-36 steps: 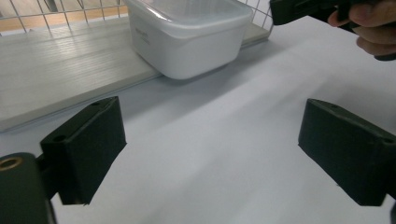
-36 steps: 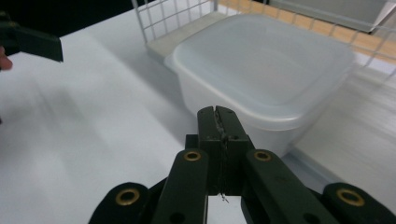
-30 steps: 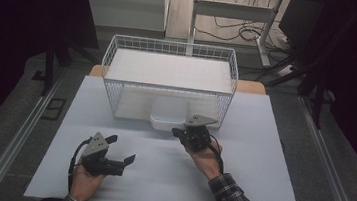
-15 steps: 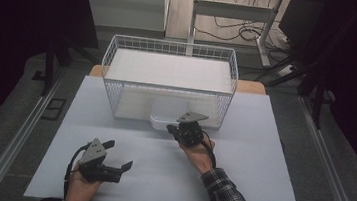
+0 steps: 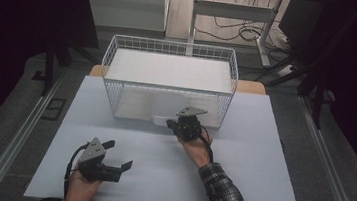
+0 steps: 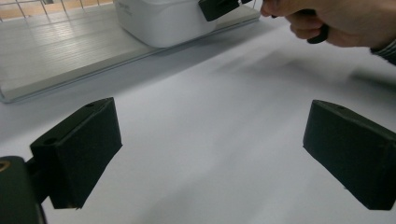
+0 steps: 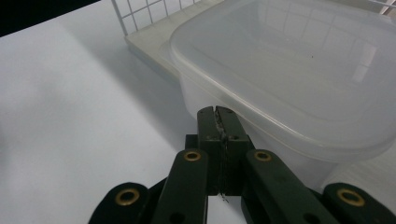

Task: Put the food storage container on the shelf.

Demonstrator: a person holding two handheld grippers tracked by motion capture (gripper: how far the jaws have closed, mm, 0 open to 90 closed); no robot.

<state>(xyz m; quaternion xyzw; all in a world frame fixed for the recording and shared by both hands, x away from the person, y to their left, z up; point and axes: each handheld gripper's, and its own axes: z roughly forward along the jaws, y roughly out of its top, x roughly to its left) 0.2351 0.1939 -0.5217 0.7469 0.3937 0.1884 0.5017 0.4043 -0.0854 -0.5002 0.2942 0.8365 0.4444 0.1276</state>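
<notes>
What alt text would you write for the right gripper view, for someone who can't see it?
A black claw, its two jaws pressed shut together, points at the near wall of a translucent white plastic container with a lid on. The container sits on a pale board at the open foot of a white wire basket, on a white table.

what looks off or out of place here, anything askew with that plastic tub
The lidded plastic tub sticks out of the wire basket through its open front, overhanging the base board's edge rather than sitting fully inside. The right gripper, jaws shut, is at its front wall. Nothing looks spilled or damaged.
</notes>
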